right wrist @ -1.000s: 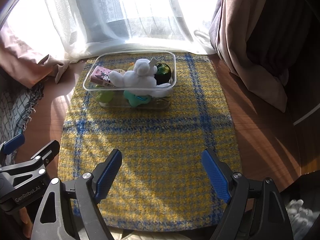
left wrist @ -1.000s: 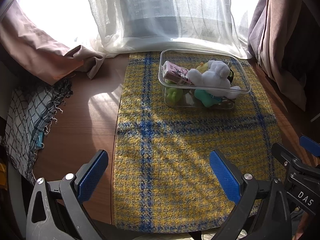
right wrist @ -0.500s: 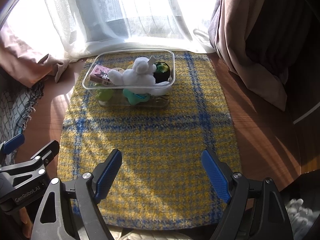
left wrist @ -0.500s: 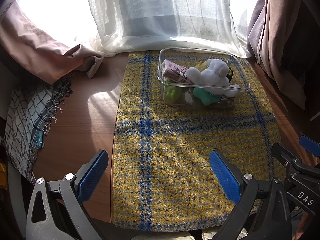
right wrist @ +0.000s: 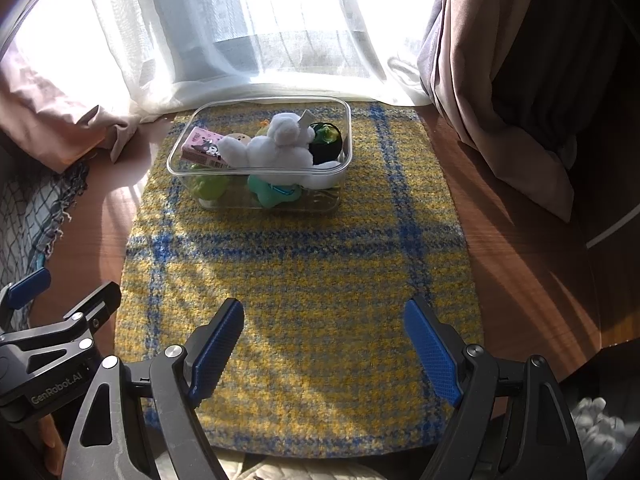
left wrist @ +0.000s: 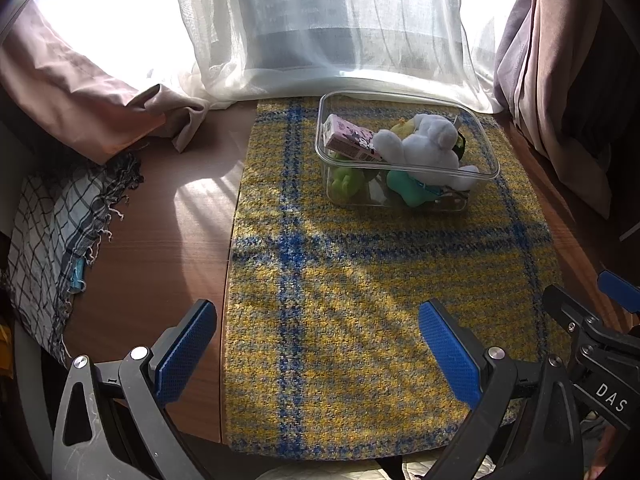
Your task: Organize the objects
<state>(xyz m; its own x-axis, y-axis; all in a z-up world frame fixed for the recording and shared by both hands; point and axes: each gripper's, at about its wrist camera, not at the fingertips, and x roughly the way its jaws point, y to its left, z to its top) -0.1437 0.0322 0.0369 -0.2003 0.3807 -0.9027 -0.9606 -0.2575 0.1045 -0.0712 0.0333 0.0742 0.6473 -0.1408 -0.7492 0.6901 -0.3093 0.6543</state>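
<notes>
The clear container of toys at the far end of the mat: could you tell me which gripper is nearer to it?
Neither clearly. The left gripper and right gripper both hang open over the mat's near end, well short of the clear container; it sits right of the left gripper's centreline, slightly left of the right's.

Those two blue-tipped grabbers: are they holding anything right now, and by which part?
Nothing is held. The left gripper and the right gripper are both open over the yellow plaid mat, apart from the clear container of toys.
</notes>
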